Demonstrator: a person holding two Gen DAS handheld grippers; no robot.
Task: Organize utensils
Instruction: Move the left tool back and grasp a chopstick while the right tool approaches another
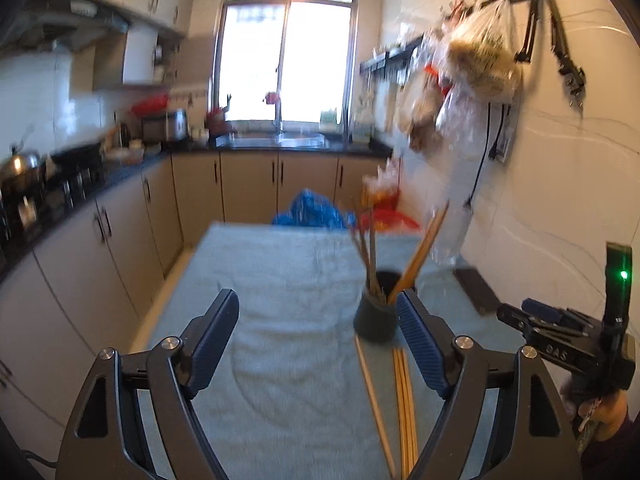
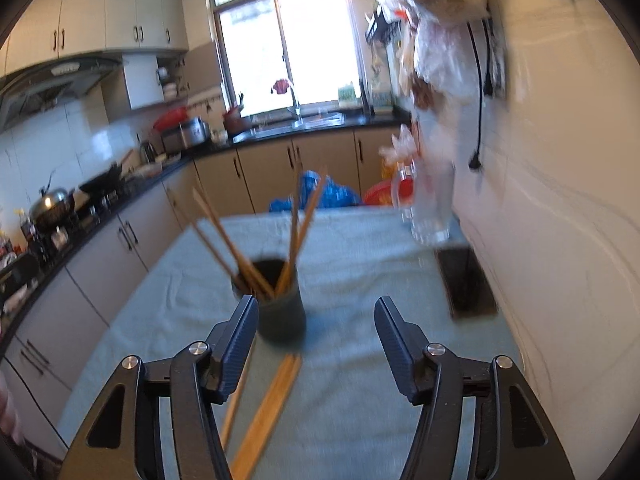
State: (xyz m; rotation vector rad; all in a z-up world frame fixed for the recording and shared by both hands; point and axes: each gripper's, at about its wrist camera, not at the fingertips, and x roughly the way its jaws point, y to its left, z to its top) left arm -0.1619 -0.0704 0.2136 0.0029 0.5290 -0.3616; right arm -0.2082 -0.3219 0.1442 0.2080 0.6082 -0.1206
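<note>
A dark round holder [image 1: 375, 320] stands on the light blue towel [image 1: 280, 280], with several wooden chopsticks [image 1: 424, 252] leaning out of it. More chopsticks [image 1: 404, 396] lie flat on the towel just in front of the holder. My left gripper [image 1: 318, 322] is open and empty, its right finger beside the holder. In the right wrist view the holder [image 2: 280, 312] with its chopsticks [image 2: 236, 252] sits ahead of my open, empty right gripper [image 2: 316, 324], and loose chopsticks [image 2: 272, 404] lie between its fingers. The right gripper's body [image 1: 568, 332] shows at the left view's right edge.
A clear glass jug [image 2: 424, 208] and a dark flat tray [image 2: 466, 284] sit at the table's far right by the tiled wall. Plastic bags [image 1: 472, 64] hang on the wall. A blue bag [image 1: 312, 208] lies beyond the table. Counters with a stove [image 2: 56, 208] run along the left.
</note>
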